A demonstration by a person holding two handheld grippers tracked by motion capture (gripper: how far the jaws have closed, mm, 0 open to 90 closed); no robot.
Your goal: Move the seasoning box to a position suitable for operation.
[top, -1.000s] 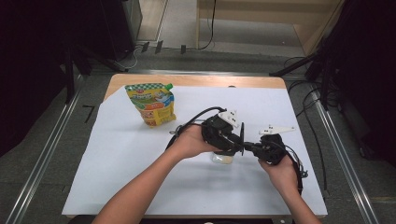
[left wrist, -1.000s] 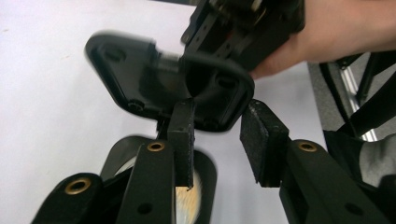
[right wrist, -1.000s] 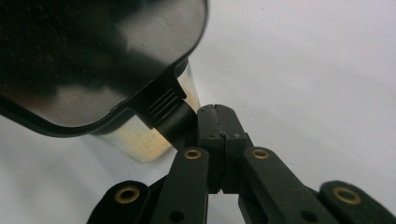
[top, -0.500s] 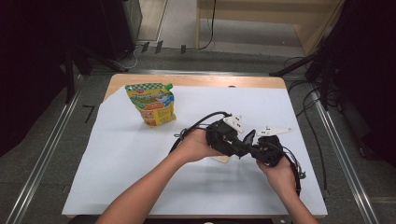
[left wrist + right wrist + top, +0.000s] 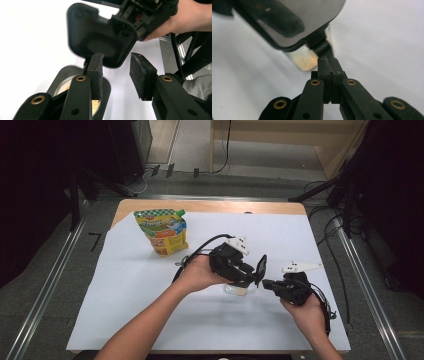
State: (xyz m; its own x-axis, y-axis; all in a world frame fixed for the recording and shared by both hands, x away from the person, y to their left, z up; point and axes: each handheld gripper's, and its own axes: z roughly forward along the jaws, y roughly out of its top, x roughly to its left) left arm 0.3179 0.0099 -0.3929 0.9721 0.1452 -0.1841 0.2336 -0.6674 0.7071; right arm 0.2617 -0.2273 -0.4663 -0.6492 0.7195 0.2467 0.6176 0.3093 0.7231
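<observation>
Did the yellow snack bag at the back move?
No. The yellow snack bag sits at the same spot near the wooden table edge as before, on the white sheet.

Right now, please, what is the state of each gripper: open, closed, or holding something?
Left gripper: open, holding nothing; its pads stand apart.
Right gripper: closed on the tab of the black lid over a small container.

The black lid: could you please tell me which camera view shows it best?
The left gripper view: the lid faces the camera, its whole rounded-square outline showing beyond the open left gripper. The right gripper view crops it at the top edge, the right gripper shut on its tab. The high view shows it small and edge-on.
</observation>
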